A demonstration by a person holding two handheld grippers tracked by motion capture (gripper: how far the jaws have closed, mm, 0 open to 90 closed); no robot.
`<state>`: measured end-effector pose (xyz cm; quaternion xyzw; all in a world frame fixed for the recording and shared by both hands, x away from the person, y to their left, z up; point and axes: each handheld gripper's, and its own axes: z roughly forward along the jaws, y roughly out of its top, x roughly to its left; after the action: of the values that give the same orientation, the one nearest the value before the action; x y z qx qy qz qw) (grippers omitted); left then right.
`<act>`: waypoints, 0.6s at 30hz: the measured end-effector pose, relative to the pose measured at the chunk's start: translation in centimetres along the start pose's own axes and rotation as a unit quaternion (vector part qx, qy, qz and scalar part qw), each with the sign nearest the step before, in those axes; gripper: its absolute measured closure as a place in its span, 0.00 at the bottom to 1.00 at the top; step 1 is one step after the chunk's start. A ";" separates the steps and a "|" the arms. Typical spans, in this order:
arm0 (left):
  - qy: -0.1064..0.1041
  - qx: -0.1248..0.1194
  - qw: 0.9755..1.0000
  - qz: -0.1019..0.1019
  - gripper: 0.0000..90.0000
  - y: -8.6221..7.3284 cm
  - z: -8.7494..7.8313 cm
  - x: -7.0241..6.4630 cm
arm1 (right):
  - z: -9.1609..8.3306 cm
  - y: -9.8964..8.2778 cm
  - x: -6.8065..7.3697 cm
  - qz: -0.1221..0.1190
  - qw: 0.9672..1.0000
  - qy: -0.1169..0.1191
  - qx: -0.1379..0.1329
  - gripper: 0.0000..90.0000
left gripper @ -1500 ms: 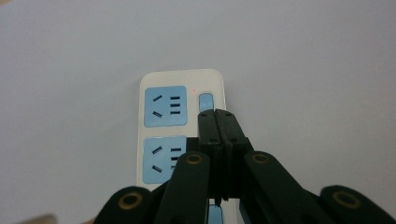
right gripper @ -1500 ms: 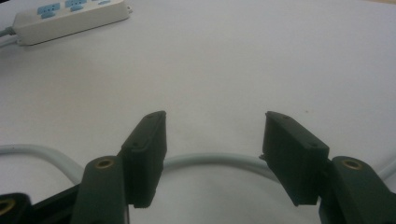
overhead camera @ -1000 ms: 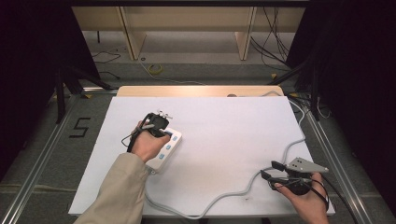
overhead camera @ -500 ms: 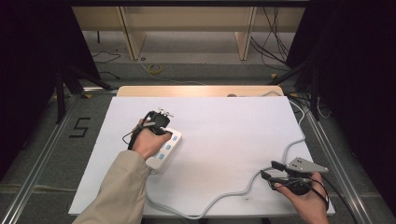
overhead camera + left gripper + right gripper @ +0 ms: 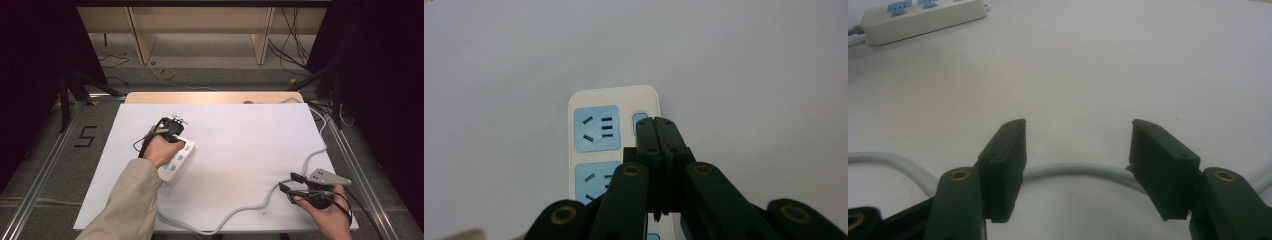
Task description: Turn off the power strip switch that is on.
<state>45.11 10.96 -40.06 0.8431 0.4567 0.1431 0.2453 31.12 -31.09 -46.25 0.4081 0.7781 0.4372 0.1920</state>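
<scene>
The left hand-held gripper (image 5: pixel 658 131) has its jaws pressed together, tips over the small blue switch (image 5: pixel 639 120) at the end of a white power strip (image 5: pixel 594 100) with blue sockets, lying left of the desk's (image 5: pixel 240 130) centre. The right hand-held gripper (image 5: pixel 1075 150) is spread apart – the strip's grey cord (image 5: pixel 1073 171) runs between its jaws. The left gripper view alone shows a tiny red light (image 5: pixel 627 108) by the switch.

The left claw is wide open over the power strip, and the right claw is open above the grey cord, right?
Not quite. The left claw is shut, its jaws pressed together over the power strip, as the left gripper view shows. The right claw is indeed open above the grey cord.
</scene>
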 end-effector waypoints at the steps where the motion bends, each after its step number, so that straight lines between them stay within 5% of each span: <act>1: 0.000 0.002 1.000 0.001 1.00 0.1 0.0 0.0 | 0.0 0.0 0.0 0.000 1.000 0.000 0.000 0.45; 18: -0.004 0.020 1.000 0.012 1.00 1.2 0.3 0.0 | 0.0 0.0 0.0 0.005 1.000 0.001 -0.001 0.45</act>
<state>46.13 10.33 -39.66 0.8540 0.4482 0.1338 0.2280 31.11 -31.10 -46.25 0.4113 0.7761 0.4387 0.1897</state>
